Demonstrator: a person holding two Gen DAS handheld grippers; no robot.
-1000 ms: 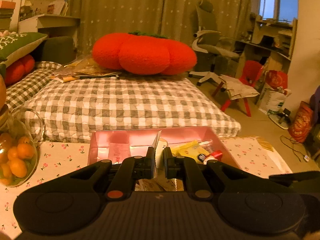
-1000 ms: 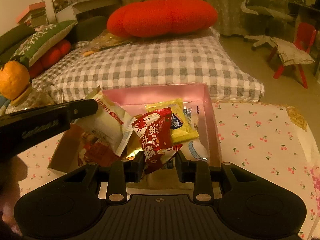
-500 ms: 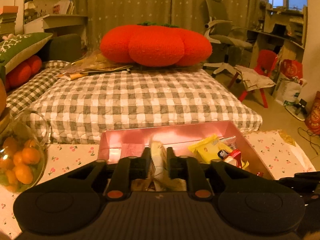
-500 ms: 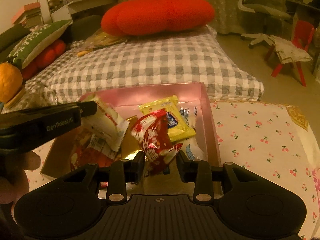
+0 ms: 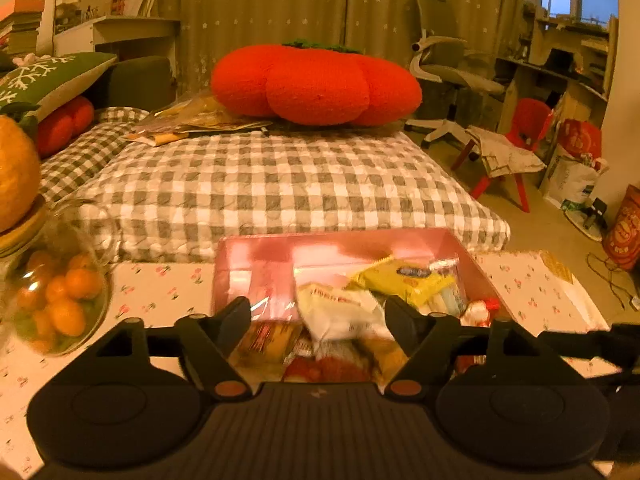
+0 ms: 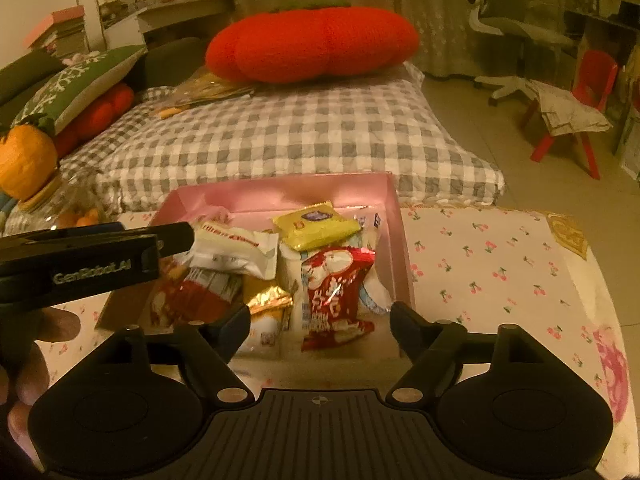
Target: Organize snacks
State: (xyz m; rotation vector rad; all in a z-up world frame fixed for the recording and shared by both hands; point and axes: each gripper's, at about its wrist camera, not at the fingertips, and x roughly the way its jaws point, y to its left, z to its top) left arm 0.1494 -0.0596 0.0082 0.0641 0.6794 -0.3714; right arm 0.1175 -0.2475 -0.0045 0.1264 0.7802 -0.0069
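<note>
A pink box (image 6: 280, 190) on the cherry-print tablecloth holds several snack packets. My left gripper (image 5: 318, 310) hangs over its near left part with jaws opening; a white packet (image 5: 340, 312) lies loose between them, blurred, touching neither pad. In the right wrist view that left gripper (image 6: 172, 236) reaches in from the left beside the white packet (image 6: 236, 250). My right gripper (image 6: 320, 316) is also opening over the box's near edge; a red packet (image 6: 334, 292) lies free between its jaws on the pile. A yellow packet (image 6: 314, 226) rests further back.
A glass jar of small oranges (image 5: 60, 300) stands left of the box, with an orange ornament (image 6: 24, 160) on top. Behind the table are a checked mattress (image 5: 280, 188) and a big red cushion (image 5: 316, 84). The tablecloth (image 6: 500, 264) stretches right of the box.
Both grippers went from shut on packets to wide apart. The white packet dropped from the left jaws and the red packet from the right jaws, both landing in the pink box.
</note>
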